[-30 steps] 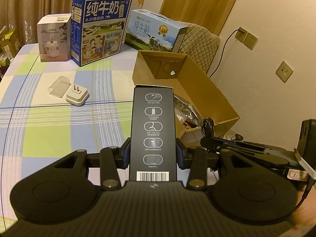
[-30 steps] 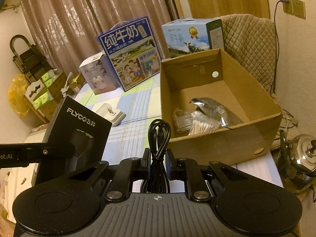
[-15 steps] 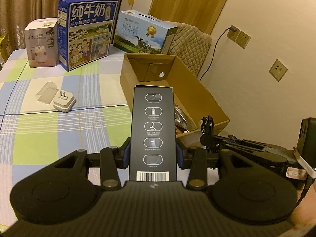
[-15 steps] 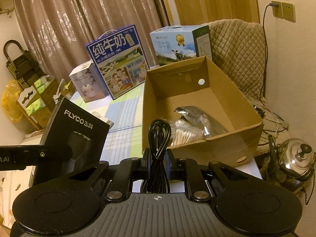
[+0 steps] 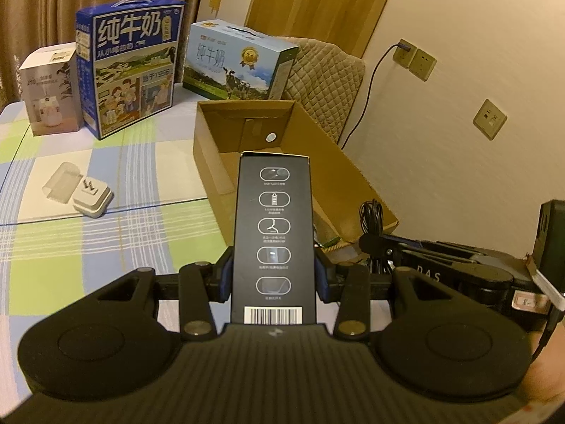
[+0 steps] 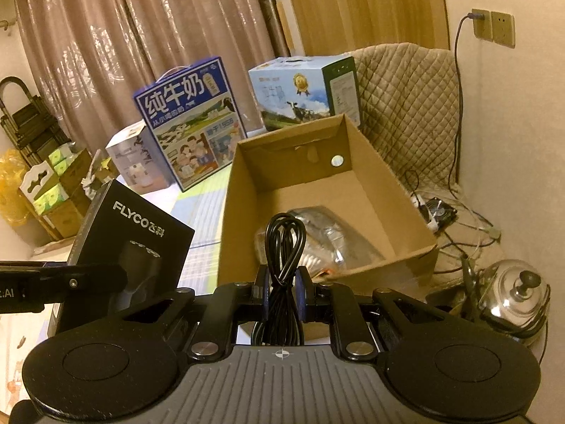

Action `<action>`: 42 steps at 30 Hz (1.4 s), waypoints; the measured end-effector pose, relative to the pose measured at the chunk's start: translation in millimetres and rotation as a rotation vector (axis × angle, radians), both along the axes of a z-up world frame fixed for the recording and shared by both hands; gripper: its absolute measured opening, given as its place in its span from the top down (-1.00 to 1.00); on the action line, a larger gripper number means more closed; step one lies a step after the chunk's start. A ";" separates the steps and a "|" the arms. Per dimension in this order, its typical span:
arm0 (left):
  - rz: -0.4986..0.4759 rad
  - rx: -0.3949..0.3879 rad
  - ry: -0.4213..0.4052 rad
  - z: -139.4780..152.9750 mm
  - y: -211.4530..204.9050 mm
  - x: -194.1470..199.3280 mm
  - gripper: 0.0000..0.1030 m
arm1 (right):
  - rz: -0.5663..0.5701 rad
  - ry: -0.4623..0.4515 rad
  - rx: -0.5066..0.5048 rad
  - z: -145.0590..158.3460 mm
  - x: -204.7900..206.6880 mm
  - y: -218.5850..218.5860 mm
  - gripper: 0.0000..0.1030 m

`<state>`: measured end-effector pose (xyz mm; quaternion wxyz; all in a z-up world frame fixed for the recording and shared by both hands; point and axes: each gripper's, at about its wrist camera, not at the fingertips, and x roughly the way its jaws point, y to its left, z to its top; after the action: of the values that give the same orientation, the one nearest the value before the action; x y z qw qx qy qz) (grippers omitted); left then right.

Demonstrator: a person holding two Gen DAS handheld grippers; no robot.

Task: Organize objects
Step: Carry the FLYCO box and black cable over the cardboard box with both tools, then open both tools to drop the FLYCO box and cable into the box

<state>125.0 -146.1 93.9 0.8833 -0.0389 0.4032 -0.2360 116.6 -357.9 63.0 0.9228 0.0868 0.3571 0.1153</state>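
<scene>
Landmark: open cardboard box [image 6: 360,190] on the checked bench [image 5: 70,233], holding a foil pouch [image 6: 328,229] and what may be cotton swabs, partly hidden. Left tongs [image 5: 273,275] clamped on a black FLYCO shaver carton [image 5: 273,226], upright just before the box's near wall, probably for loading inside. Right tongs [image 6: 282,293] pressed together on a coiled black cable [image 6: 284,247], loop raised over the box's near edge. White plug adapter [image 5: 92,200] lies unpacked, left of the box. Milk cartons [image 5: 130,67] stand behind it.

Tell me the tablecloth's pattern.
The tablecloth is checked in green, blue and white; clearest in the left wrist view.
</scene>
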 end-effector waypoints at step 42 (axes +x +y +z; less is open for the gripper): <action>0.039 -0.014 0.018 -20.3 -75.7 104.0 0.27 | 0.025 0.037 -0.103 -10.5 103.8 -39.7 0.78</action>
<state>229.0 -221.8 73.5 0.8838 -0.0552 0.4086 -0.2214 220.5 -397.6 52.6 0.9179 0.0369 0.3806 0.1065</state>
